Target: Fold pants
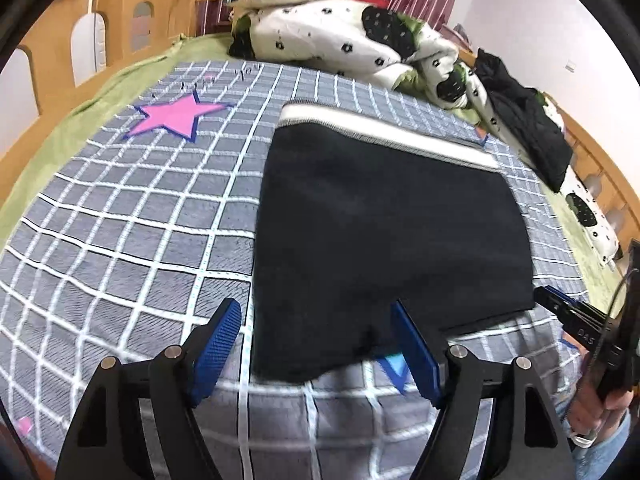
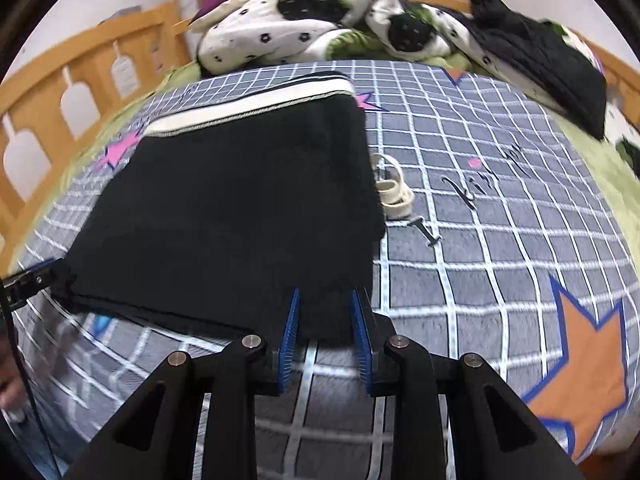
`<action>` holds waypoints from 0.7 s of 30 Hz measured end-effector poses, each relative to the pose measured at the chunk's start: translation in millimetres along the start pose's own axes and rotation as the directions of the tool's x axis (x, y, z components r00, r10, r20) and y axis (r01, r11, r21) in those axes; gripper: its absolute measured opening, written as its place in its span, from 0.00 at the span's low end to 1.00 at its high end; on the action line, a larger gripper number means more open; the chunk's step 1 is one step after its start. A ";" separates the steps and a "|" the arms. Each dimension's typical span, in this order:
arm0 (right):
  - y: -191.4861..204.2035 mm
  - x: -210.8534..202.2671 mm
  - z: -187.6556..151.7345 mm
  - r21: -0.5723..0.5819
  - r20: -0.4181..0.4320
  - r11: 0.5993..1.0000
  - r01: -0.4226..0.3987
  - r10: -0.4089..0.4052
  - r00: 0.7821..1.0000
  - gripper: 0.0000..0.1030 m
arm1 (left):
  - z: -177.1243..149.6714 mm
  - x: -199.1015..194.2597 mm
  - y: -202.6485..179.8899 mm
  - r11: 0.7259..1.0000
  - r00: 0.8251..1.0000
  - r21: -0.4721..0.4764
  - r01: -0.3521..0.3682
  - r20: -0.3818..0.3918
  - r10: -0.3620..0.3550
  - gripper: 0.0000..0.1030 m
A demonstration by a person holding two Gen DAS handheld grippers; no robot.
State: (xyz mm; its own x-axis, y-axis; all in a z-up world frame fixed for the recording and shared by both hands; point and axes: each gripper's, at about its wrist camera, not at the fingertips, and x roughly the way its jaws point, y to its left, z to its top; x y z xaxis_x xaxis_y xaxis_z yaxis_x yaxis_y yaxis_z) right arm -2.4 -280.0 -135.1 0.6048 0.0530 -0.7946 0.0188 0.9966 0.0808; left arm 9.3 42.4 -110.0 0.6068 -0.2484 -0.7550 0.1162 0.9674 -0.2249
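our left gripper [image 1: 316,320] gapes wide, empty, straddling the near left corner of the folded black pants [image 1: 384,232] on the grid blanket [image 1: 120,216]. our right gripper [image 2: 326,312] stands part open around the near right corner, not pinching. bare blanket runs to 9 o'clock and 3 o'clock. only the right view shows the cream drawstring [image 2: 394,190]. a crumpled quilt [image 1: 344,36] crowds 12 o'clock.

Left gripper [image 1: 316,344] low at 6 o'clock, fingers [image 1: 216,350] spread wide. Right gripper [image 2: 326,338] low at 6 o'clock, fingers [image 2: 289,340] narrowly parted, parallel, pointing to 12.
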 end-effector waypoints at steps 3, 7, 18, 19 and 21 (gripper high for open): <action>9.2 -21.2 -2.1 -0.020 0.034 0.999 0.035 -0.034 0.999 0.25 | -0.9 -30.6 -10.2 0.999 0.996 0.027 -0.042 0.074 0.040 0.74; 22.6 -55.1 -4.5 -0.045 0.069 0.997 0.055 -0.052 0.996 0.25 | -2.5 -69.3 -26.6 0.993 0.988 0.064 -0.101 0.127 0.092 0.76; 27.1 -141.3 -35.8 -0.021 0.222 0.999 0.033 -0.028 0.975 0.88 | -24.6 -123.0 -39.5 0.990 0.975 0.088 -0.114 0.202 0.095 0.85; 25.2 -142.9 -37.6 -0.011 0.218 0.999 0.031 -0.028 0.975 0.88 | -25.2 -124.9 -38.8 0.990 0.974 0.083 -0.117 0.204 0.098 0.85; 22.8 -146.3 -39.7 0.000 0.211 0.999 0.037 -0.036 0.977 0.88 | -26.6 -126.7 -39.0 0.990 0.974 0.076 -0.115 0.203 0.098 0.85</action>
State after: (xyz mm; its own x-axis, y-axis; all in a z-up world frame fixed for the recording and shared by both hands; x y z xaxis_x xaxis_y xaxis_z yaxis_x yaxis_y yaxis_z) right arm -122.1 -262.5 -40.9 0.7583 0.0025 -0.6519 0.0410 0.9978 0.0515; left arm -93.0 34.8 -21.9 0.7622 -0.1373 -0.6326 0.1046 0.9905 -0.0890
